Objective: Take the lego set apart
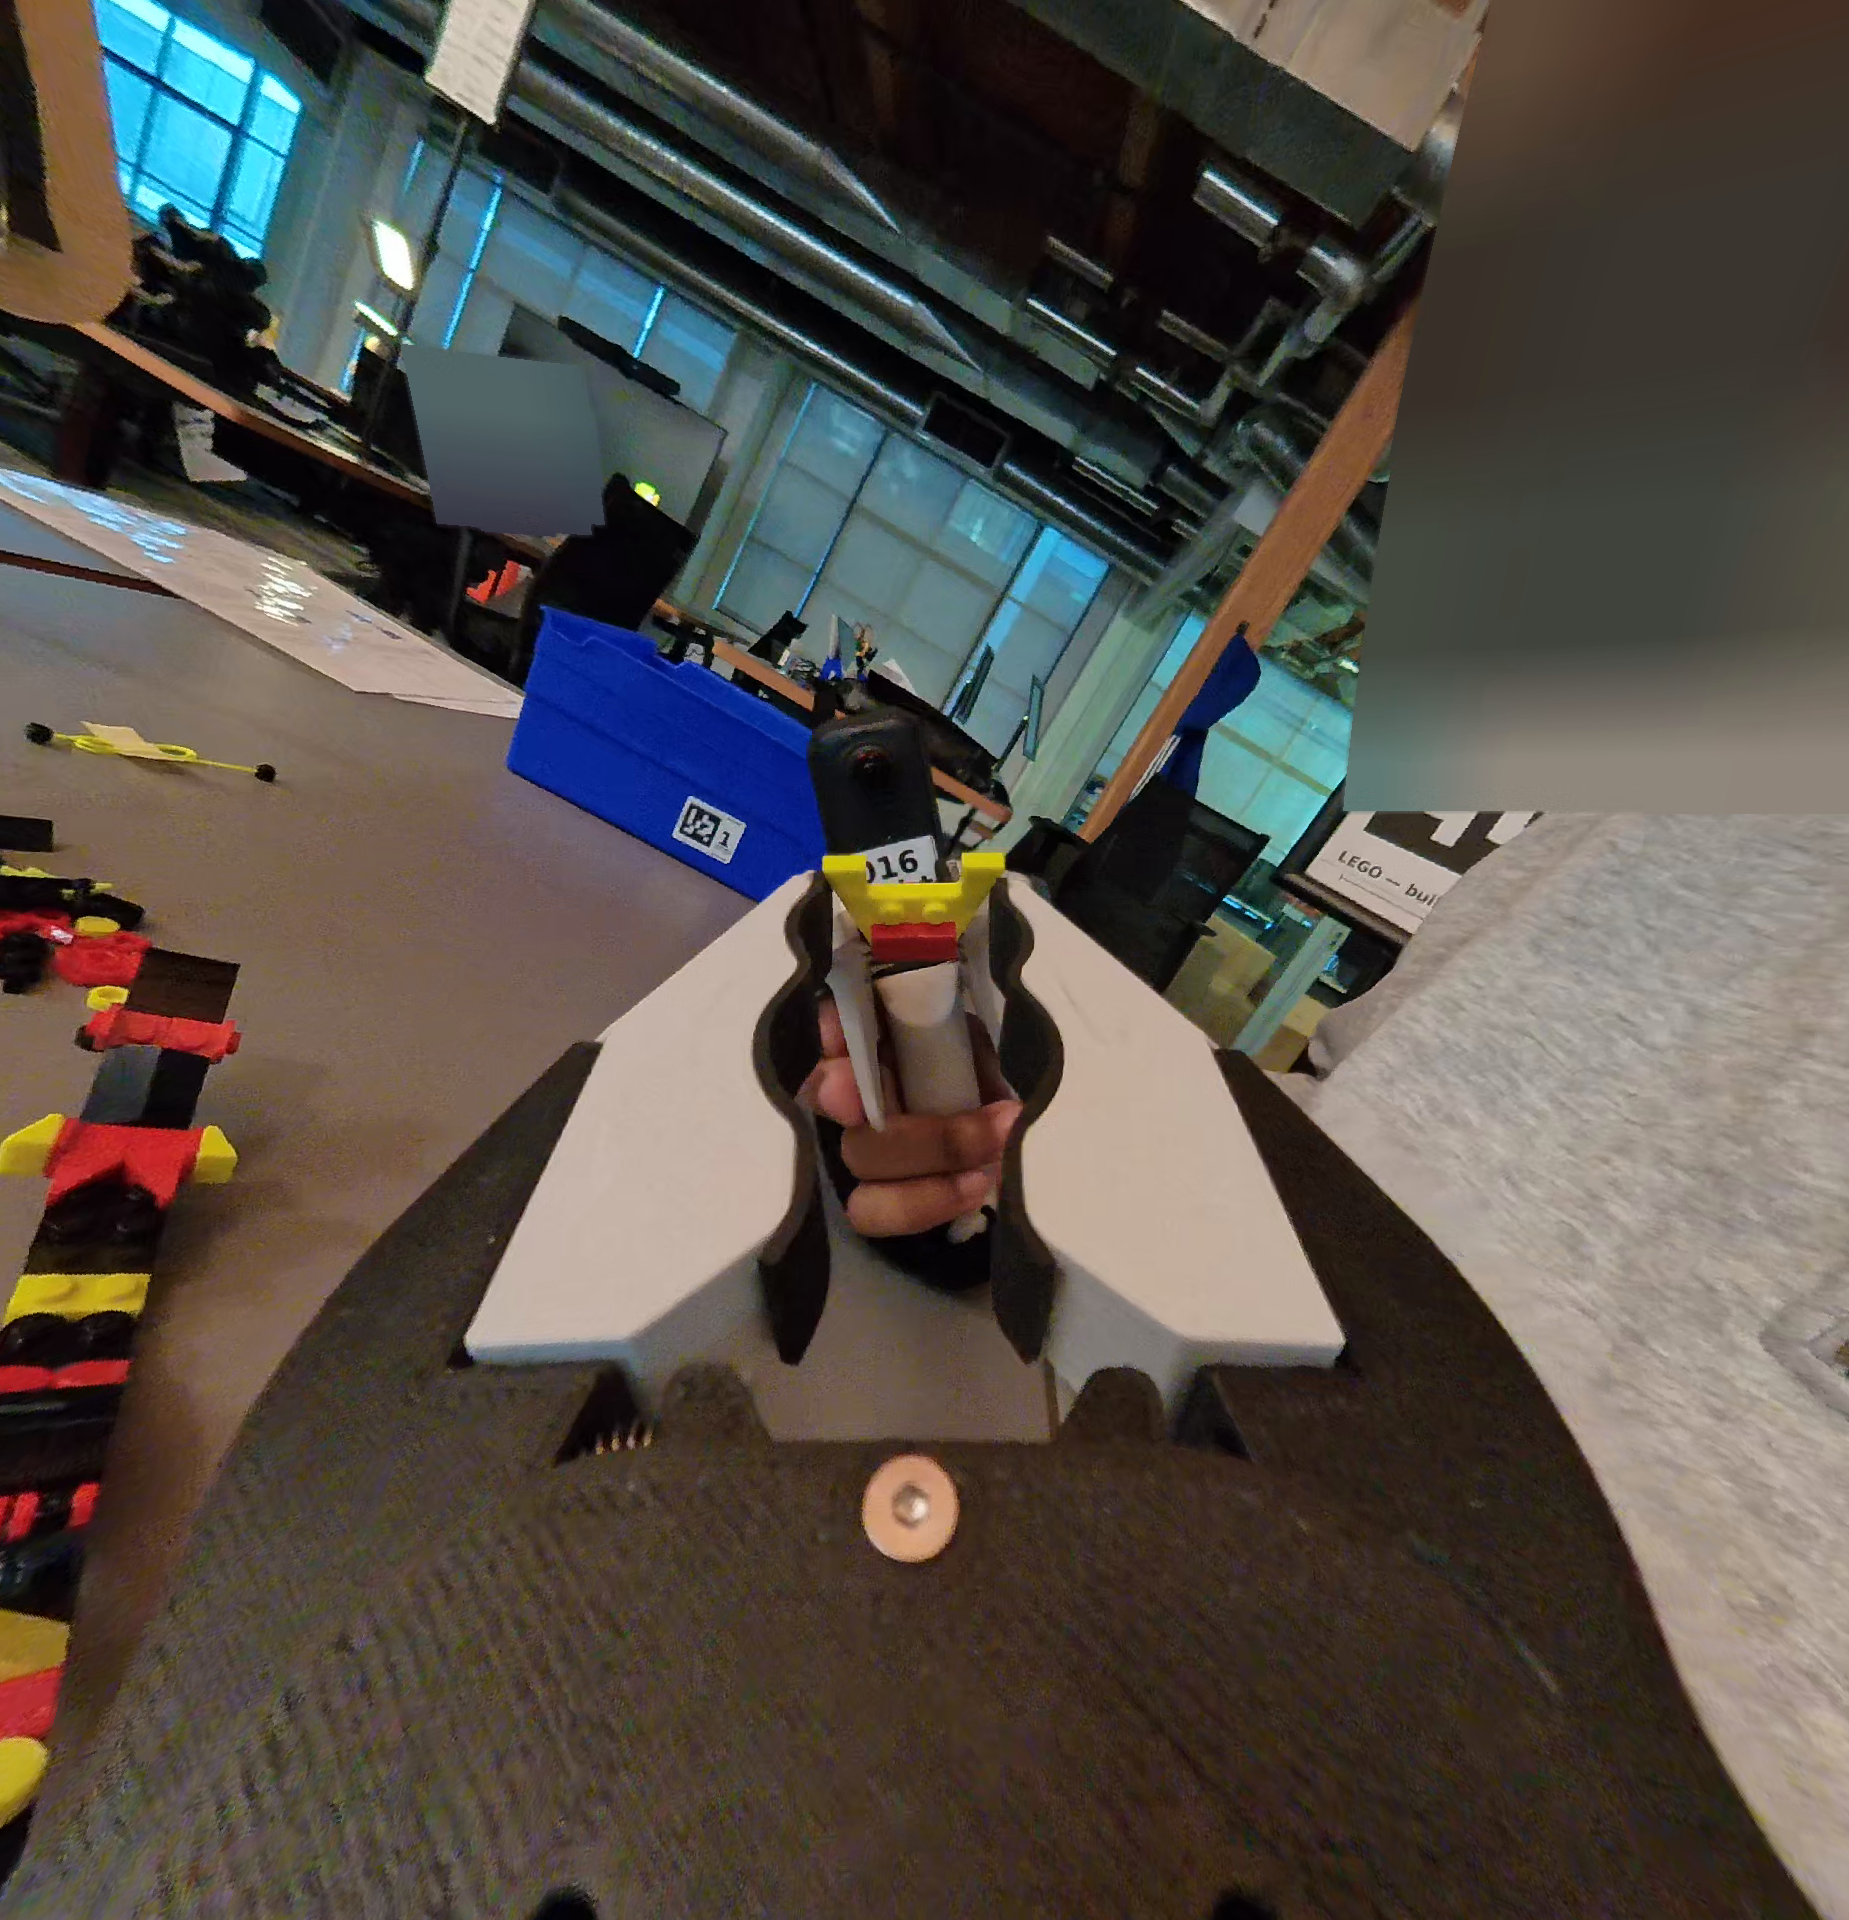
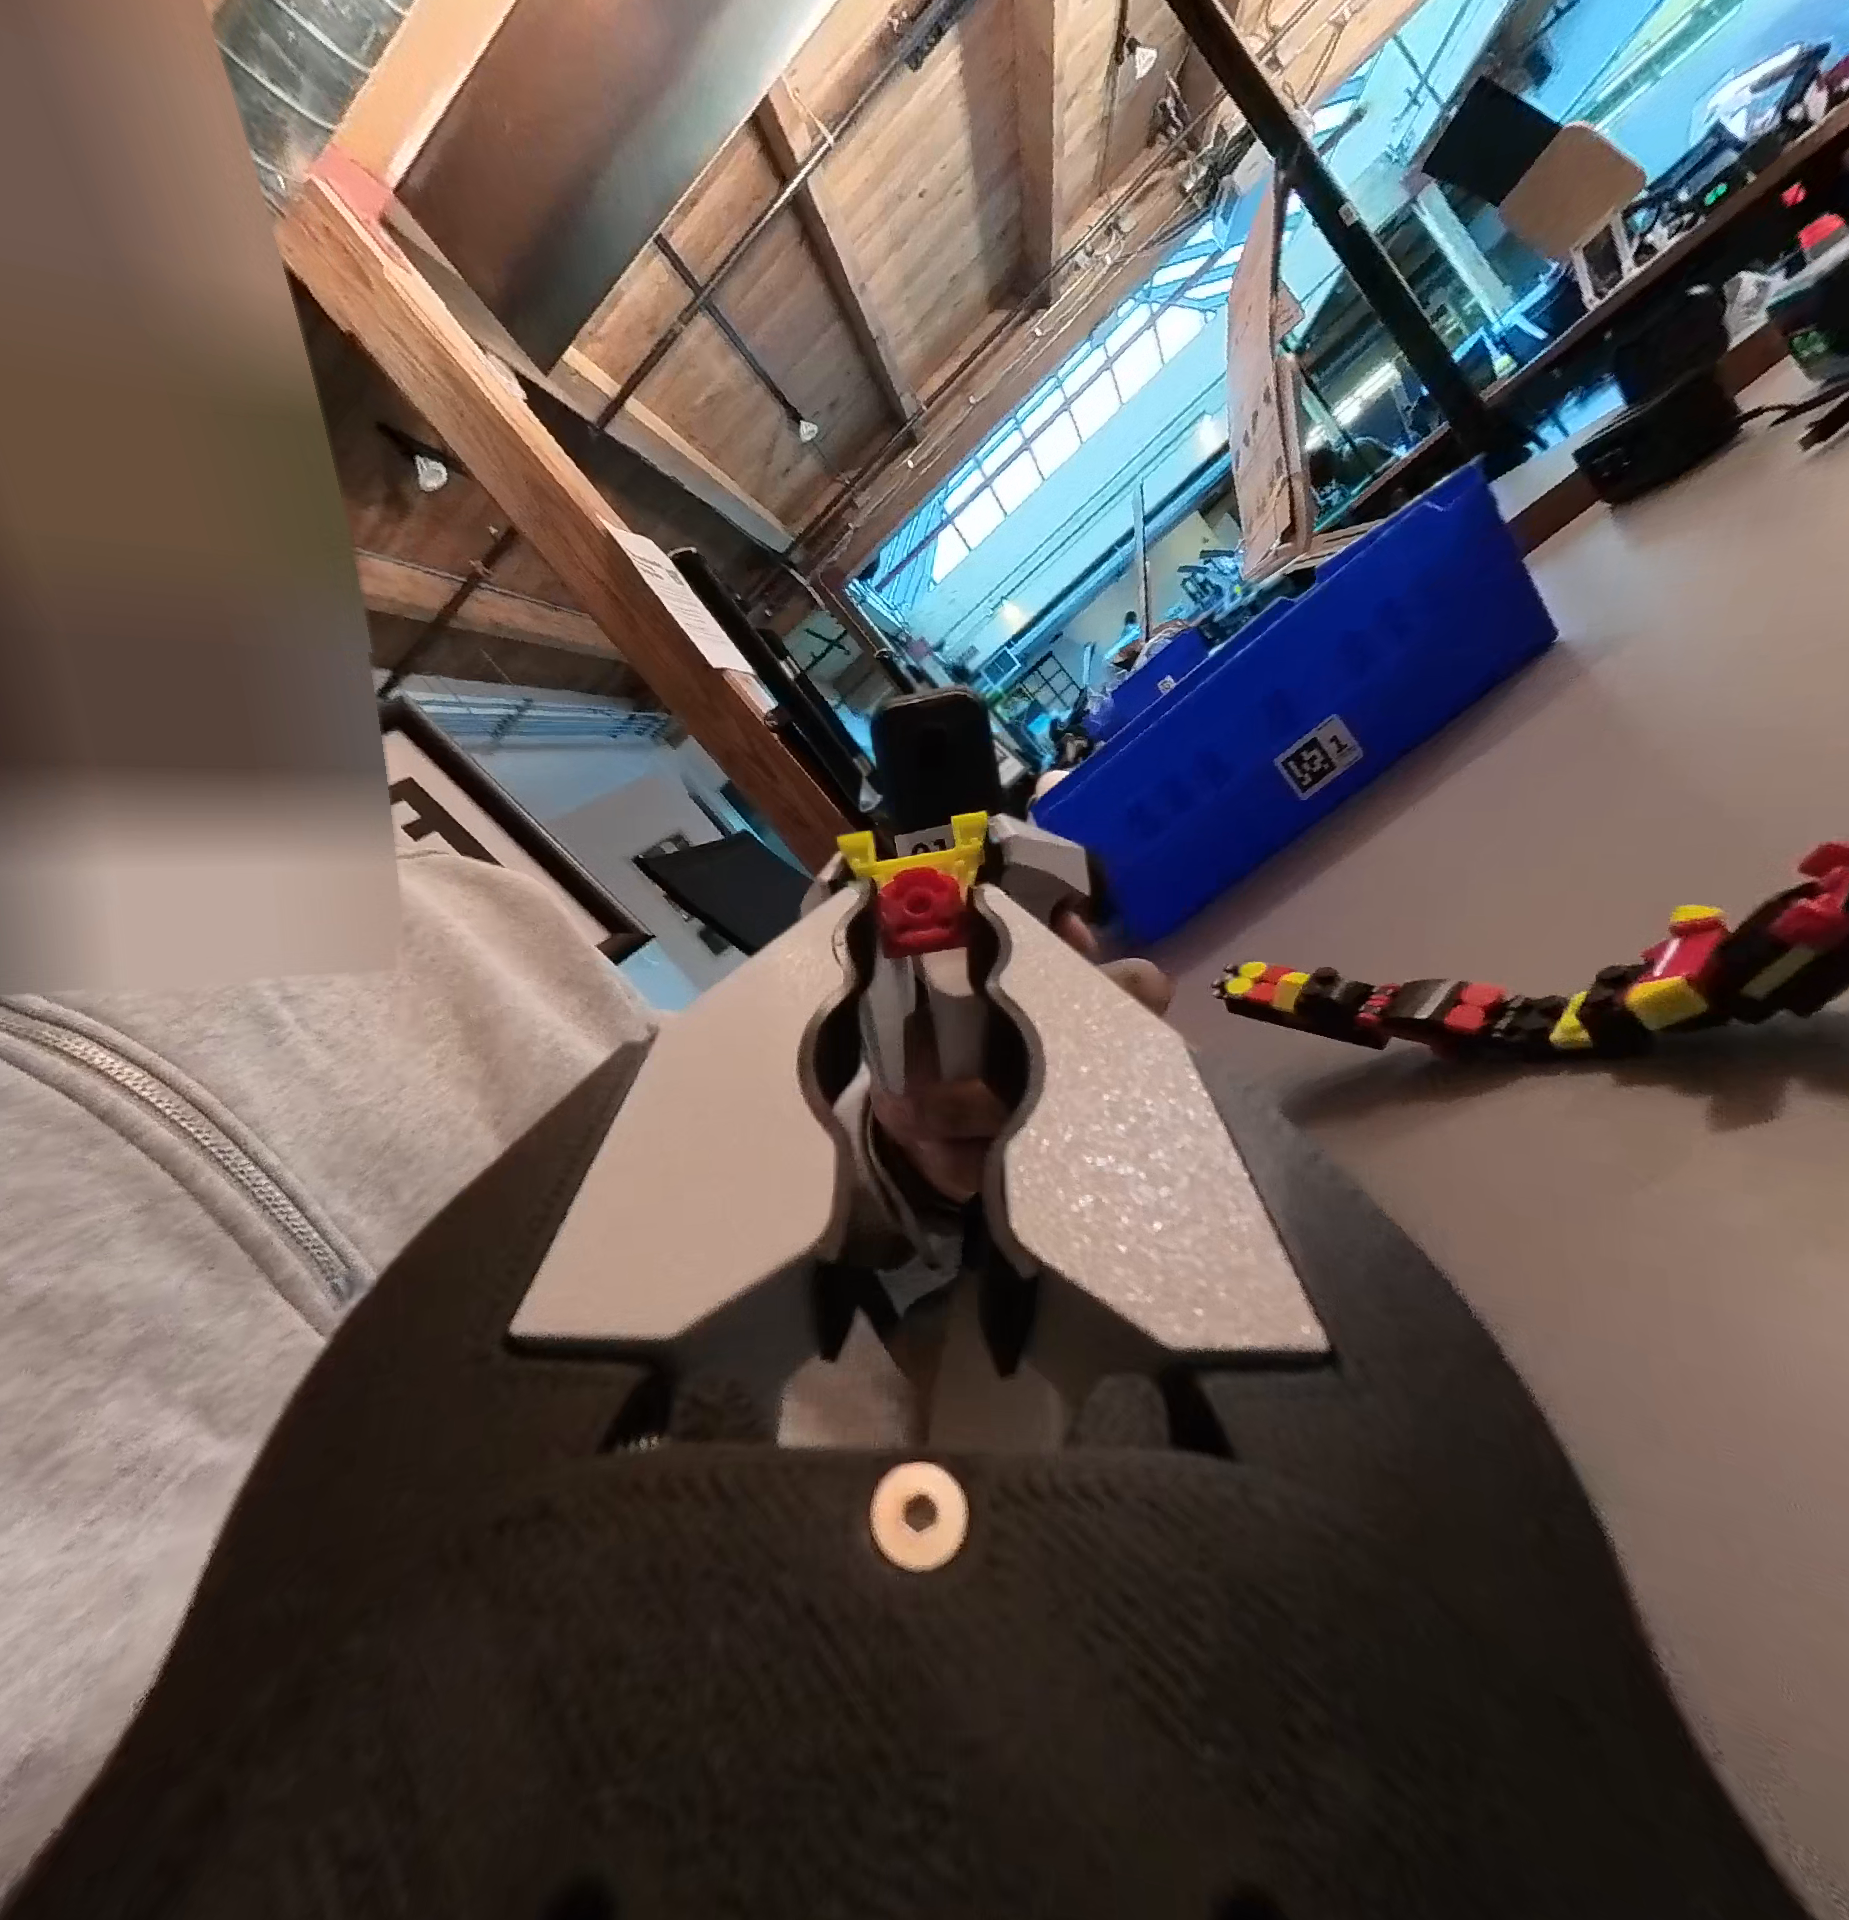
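Note:
A small yellow-and-red lego piece [image 1: 909,896] is pinched between both grippers, held in the air above the table. My left gripper [image 1: 912,920] is shut on it from one side. My right gripper [image 2: 914,920] is shut on it from the opposite side, with the red round part [image 2: 912,916] at its fingertips and the yellow part [image 2: 904,854] just beyond. The two grippers face each other tip to tip. A long black, red and yellow lego strip [image 1: 99,1236] lies on the table; it also shows in the right wrist view [image 2: 1522,1003].
A blue bin [image 1: 660,748] [image 2: 1315,717] stands on the brown table [image 1: 400,935]. Loose red, black and yellow pieces [image 1: 63,940] and a thin yellow axle piece [image 1: 151,750] lie at the left. A person's grey sweatshirt [image 2: 172,1195] is close by. Less than 4 cm separates the two grippers' tips.

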